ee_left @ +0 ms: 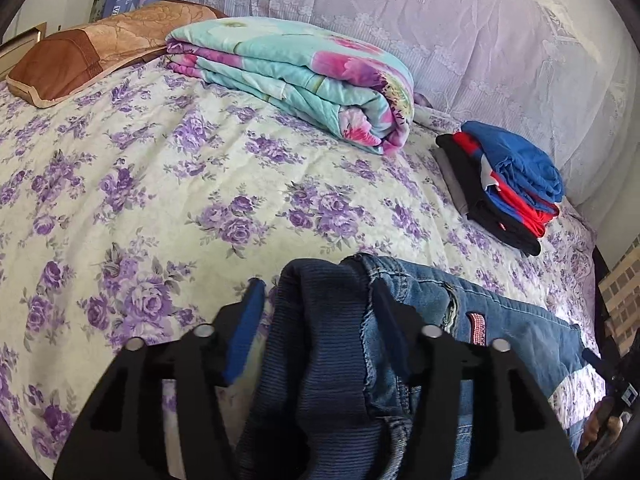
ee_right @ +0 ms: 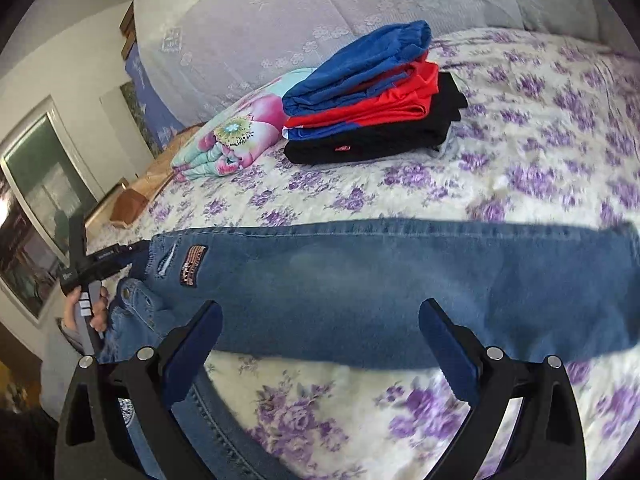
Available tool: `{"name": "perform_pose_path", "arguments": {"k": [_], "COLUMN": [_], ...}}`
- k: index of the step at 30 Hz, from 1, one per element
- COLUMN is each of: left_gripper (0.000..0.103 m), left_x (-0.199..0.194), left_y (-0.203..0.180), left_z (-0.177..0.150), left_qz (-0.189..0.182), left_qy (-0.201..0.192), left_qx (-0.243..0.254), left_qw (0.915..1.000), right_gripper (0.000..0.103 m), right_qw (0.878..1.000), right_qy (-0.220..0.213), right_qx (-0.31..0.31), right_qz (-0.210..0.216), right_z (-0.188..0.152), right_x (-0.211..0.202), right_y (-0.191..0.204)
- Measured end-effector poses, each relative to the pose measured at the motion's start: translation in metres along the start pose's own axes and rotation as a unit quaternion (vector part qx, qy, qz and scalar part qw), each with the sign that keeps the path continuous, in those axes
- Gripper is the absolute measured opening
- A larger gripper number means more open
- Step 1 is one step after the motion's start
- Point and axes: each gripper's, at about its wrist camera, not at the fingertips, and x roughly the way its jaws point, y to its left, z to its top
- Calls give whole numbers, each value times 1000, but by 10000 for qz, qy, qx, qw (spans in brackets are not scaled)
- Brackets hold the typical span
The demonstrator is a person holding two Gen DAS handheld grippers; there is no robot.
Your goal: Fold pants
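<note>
Floral bedspread bare behind jeans, right tool agape

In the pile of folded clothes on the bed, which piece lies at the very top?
The blue garment lies on top of the pile. Under it come a red and blue piece, then the black one near the bottom.

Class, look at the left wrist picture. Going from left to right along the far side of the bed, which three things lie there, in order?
Brown pillow → folded flowered quilt → stack of folded clothes.
</note>
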Motion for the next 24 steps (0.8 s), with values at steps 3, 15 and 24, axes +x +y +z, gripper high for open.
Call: {"name": "perform_pose_path", "arguments": {"k": [3,15,24], "left_gripper": [62,29,29], "left_x": [11,16,19], "left_y": [3,-2,3], "left_z": [1,-2,-1], "left_qz": [-211,-715,-828], "left_qy": [269,300,374], "left_qx": [-56,68,-65], "left_qw": [9994,9970,9958], "right_gripper": [99,83,50], "right_qw": [9989,9735,9584], "right_qy": [231,1022,1593], "right_qx": [-400,-1988,-2202], "right_qz": [119,482,871], "right_z": [21,55,62], "right_x": [13,97,135], "right_y": [-8,-24,-38]}}
